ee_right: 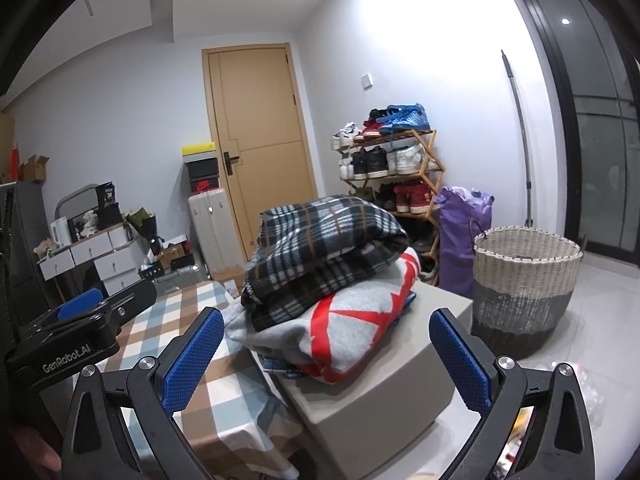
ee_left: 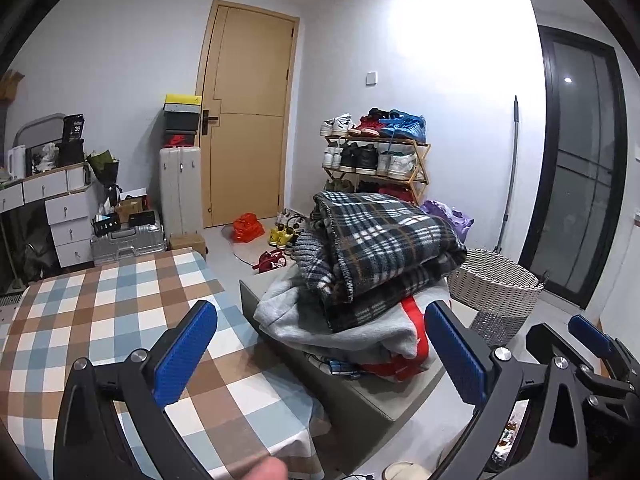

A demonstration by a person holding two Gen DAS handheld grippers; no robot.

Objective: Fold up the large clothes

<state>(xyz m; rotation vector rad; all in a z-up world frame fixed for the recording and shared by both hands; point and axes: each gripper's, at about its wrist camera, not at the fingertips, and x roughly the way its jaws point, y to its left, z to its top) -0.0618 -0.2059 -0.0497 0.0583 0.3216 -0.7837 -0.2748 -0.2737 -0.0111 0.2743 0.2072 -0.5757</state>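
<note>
Both claws gape empty: left gripper (ee_left: 320, 344), right gripper (ee_right: 326, 350), held just short of the clothes pile (ee_right: 320, 280). The plaid piece (ee_left: 384, 248) tops the grey-red one on the box (ee_right: 372, 400), roughly folded; stacked done or awaiting folding, can't tell. Beyond, a basket (ee_right: 528, 276)

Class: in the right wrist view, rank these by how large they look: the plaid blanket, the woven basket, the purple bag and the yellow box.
1. plaid blanket, though it is nearer the camera
2. woven basket, nearly as large
3. purple bag, partly hidden
4. yellow box
</note>
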